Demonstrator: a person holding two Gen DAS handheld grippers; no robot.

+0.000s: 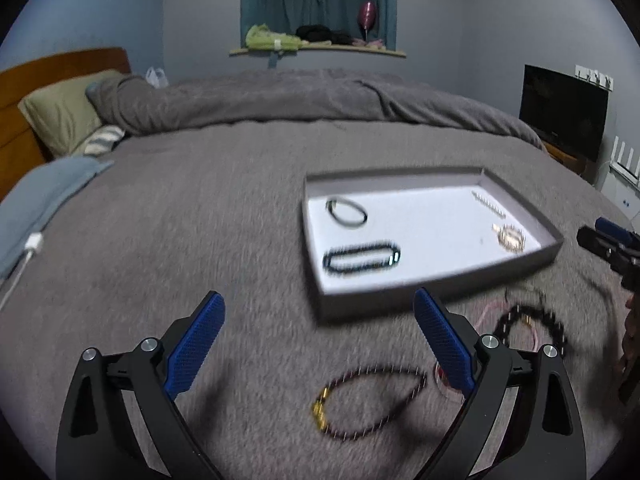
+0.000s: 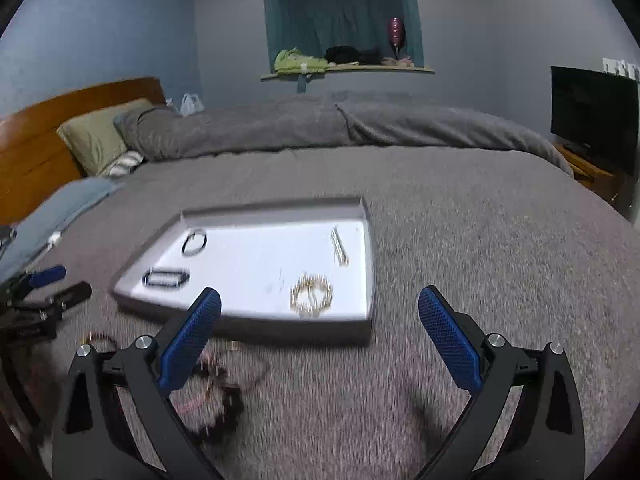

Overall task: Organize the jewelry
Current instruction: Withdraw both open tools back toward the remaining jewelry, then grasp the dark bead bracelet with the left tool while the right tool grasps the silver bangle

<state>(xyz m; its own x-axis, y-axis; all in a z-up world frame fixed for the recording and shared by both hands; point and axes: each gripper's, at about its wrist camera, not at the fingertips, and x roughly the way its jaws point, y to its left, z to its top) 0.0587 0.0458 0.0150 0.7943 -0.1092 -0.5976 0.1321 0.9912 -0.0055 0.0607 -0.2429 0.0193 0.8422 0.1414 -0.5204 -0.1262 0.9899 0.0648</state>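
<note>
While both grippers hovered over grey blanket (image 1: 200,208), I noted: left gripper (image 1: 320,344) wide, empty; right gripper (image 2: 320,344) wide, empty. Shallow grey cardboard tray (image 1: 516,192) held four pieces; dark beaded bracelet with gold clasp (image 1: 372,400) lay on blanket near tray.

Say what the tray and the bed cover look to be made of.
Tray: probably cardboard, matte grey, going by its thin, straight, sharply folded walls; the white floor looks like paper or foam lining. Bed cover: grey fabric, soft and fuzzy, with a woven or fleecy nap.
</note>
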